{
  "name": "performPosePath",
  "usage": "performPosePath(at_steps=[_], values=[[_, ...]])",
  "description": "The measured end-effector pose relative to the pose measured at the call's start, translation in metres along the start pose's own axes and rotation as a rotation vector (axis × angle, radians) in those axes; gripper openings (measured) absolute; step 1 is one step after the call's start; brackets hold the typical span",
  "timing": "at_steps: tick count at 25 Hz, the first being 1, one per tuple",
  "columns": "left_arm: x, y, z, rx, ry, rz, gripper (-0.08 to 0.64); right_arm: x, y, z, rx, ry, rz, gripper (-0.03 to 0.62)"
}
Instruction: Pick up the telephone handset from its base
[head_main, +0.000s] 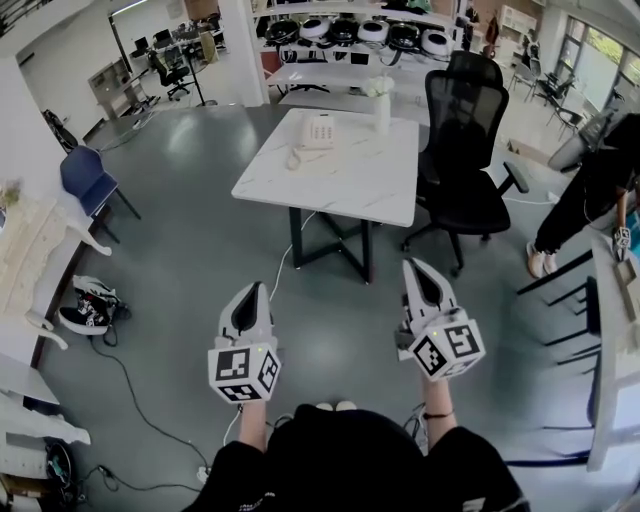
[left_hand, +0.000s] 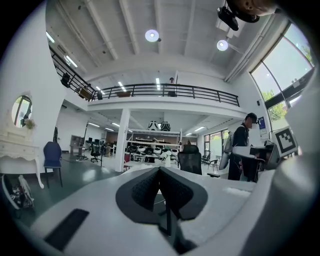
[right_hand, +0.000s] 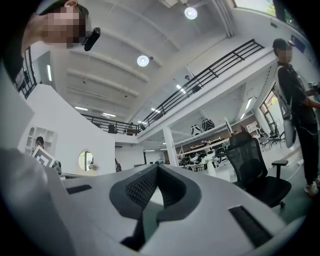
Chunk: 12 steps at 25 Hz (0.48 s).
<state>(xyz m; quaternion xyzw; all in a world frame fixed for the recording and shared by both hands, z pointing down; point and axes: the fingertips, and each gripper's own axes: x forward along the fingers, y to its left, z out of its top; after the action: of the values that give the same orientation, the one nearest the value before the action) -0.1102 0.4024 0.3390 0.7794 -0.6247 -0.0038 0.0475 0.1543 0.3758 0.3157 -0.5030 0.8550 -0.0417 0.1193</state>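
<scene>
A white telephone (head_main: 318, 131) sits near the far edge of a white marble-topped table (head_main: 340, 185), with its handset resting on the base and a coiled cord trailing toward the left. Both grippers hang well short of the table, over the grey floor. My left gripper (head_main: 250, 291) is shut with nothing in it; in the left gripper view its dark pads (left_hand: 150, 187) meet at the tip. My right gripper (head_main: 416, 266) is also shut and empty, and the right gripper view shows its pads (right_hand: 142, 187) closed together.
A white vase (head_main: 383, 108) stands on the table to the right of the phone. A black office chair (head_main: 465, 150) is at the table's right side. A person (head_main: 590, 190) stands by a desk (head_main: 610, 350) at the right. A blue chair (head_main: 88, 180), shoes (head_main: 88, 310) and floor cables lie to the left.
</scene>
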Motion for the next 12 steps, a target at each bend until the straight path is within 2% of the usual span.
performPosePath(at_steps=[12], values=[[0.004,0.000,-0.021,-0.016,0.027,0.055,-0.002,0.011,-0.014,-0.020,0.012,0.031,0.022,-0.008]])
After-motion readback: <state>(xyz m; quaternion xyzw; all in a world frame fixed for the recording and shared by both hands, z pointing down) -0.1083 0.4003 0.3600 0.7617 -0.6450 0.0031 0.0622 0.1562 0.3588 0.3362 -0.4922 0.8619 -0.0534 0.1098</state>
